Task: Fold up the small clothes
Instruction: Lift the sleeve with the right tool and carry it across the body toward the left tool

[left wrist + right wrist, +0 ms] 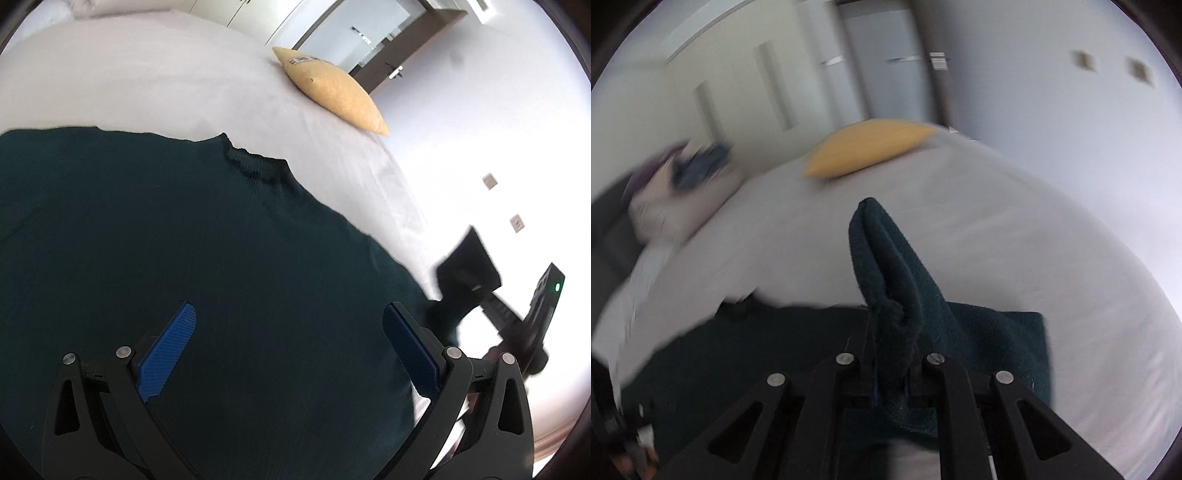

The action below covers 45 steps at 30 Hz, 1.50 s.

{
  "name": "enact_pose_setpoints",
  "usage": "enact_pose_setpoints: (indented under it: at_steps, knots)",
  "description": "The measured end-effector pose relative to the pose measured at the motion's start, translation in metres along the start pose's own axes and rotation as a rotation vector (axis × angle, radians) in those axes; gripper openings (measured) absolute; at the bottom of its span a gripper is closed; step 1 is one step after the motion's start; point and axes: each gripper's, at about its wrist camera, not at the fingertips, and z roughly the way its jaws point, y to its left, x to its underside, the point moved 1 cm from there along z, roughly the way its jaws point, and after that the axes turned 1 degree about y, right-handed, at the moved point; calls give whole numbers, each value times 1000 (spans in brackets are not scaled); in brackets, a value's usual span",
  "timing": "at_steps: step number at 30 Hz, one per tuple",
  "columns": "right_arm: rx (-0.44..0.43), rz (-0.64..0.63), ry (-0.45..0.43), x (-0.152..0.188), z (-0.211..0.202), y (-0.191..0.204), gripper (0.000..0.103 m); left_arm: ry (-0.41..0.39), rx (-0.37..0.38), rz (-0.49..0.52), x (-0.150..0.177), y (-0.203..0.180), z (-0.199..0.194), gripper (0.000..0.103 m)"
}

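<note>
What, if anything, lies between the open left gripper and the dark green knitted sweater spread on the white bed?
Nothing visible does. The left gripper hangs open directly over the dark green knitted sweater, with only bare knit between its blue pads. The yellow cushion lies well beyond the collar, on the white bed.

**A:** Left wrist view: how is the exposure?

**B:** Bright daylight; the wall (pixel 498 129) at right is blown out to white glare, while the dark green sweater (pixel 203 258) reads nearly black, its knit texture lost. Fisheye curvature bends the white bed (pixel 147 81) at the frame edges.

**A:** And the right wrist view?

**B:** Softer, cooler light. Motion blur smears the yellow cushion (pixel 871 147) and the left background; only the raised sweater fold (pixel 886 266) stays moderately sharp.
</note>
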Motion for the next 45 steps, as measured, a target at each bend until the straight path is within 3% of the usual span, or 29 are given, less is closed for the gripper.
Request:
enact_pose_setpoints:
  at_steps: [4, 6, 12, 20, 21, 23, 24, 25, 26, 29, 33, 39, 45]
  knots:
    - [-48, -126, 77, 22, 37, 73, 10, 93, 126, -131, -14, 20, 31, 103]
    - [-63, -128, 129, 35, 55, 87, 10, 151, 184, -189, -20, 25, 48, 103]
    - [-90, -89, 233, 62, 81, 92, 15, 263, 264, -243, -42, 27, 105, 103]
    - [-129, -53, 210, 94, 72, 85, 15, 375, 285, -219, -49, -1, 168, 102]
    - [-130, -51, 206, 93, 73, 87, 15, 383, 288, -222, -50, -3, 174, 96]
    - [-140, -42, 204, 97, 72, 87, 19, 405, 298, -223, -55, -8, 186, 69]
    - [-148, -37, 205, 99, 70, 87, 20, 423, 293, -221, -54, -12, 191, 45]
    - [-152, -33, 206, 99, 69, 87, 21, 433, 261, -213, -53, -14, 196, 27]
    - [-161, -23, 207, 100, 66, 86, 26, 433, 237, -208, -53, -14, 198, 26]
    - [-217, 51, 228, 106, 54, 73, 56, 416, 237, -220, -51, -8, 200, 10]
    - [-288, 213, 223, 125, 24, 38, 71, 370, 214, -178, -52, -3, 194, 6]
    - [-462, 529, 205, 138, 22, -8, 74, 263, 182, -92, -62, -19, 134, 6]
    - [-576, 784, 164, 122, 47, -28, 81, 171, 140, -80, -93, 11, 90, 6]
